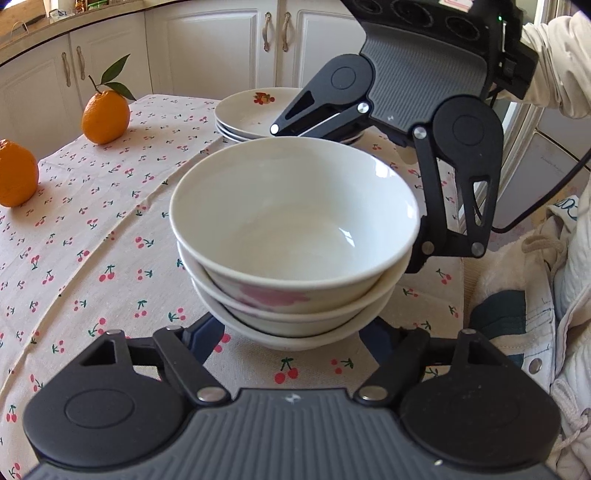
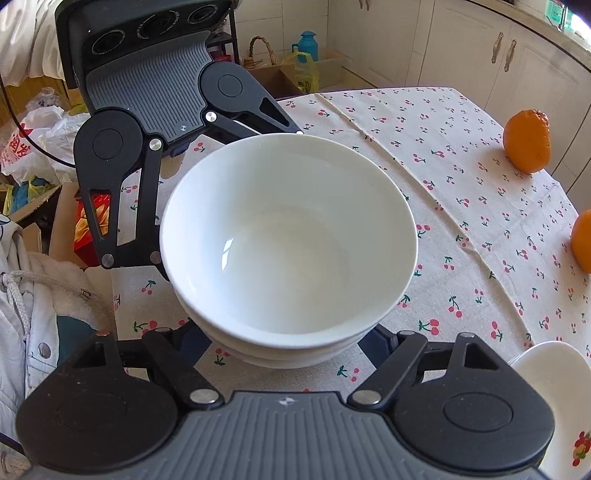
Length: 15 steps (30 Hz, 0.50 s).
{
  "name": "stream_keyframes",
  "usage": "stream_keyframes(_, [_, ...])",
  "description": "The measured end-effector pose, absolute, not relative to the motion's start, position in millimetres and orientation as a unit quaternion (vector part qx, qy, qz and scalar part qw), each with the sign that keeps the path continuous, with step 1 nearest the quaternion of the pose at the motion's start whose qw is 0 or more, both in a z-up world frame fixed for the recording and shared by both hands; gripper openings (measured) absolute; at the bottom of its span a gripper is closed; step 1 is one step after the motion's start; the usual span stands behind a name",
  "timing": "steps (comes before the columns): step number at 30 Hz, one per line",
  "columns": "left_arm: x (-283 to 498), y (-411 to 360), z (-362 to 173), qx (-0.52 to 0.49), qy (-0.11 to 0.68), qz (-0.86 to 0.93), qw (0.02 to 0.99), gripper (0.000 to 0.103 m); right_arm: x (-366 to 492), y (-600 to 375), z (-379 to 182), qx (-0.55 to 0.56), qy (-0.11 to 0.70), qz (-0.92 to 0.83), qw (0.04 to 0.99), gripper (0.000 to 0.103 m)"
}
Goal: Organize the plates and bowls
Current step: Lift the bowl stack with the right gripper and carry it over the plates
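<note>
Both grippers, left and right, straddle the bowl stack; can't tell if jaws pinch yet, so squeeze evenly, lift level

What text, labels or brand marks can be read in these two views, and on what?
Nothing reads cleanly enough to quote.
Plastic bag: red characters, too crumpled and distorted to read.
Camera lens rings: tiny print, too small.
Appliance panel: faint line of script, too small.
Garment: blue lettering, cut off and blurred.
</note>
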State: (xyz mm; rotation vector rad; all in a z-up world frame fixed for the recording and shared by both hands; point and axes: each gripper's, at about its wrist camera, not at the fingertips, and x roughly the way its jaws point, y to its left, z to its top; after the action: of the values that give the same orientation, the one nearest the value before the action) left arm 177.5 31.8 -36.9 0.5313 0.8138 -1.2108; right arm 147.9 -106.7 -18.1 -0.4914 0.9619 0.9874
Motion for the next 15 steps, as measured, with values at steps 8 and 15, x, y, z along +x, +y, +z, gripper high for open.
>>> stream_keyframes(8, [178.2,33.9,-37.0,0.235,0.366,-0.552,0.711,0.079,150.6,-105.7,-17.8,-0.227,0.444,0.457,0.737,0.087])
stream_keyframes(15, [176.7,33.2,-35.7,0.236,0.368,-0.548,0.713,0.079,151.9,-104.4,-17.2,-0.227,0.448,0.454,0.736,0.086])
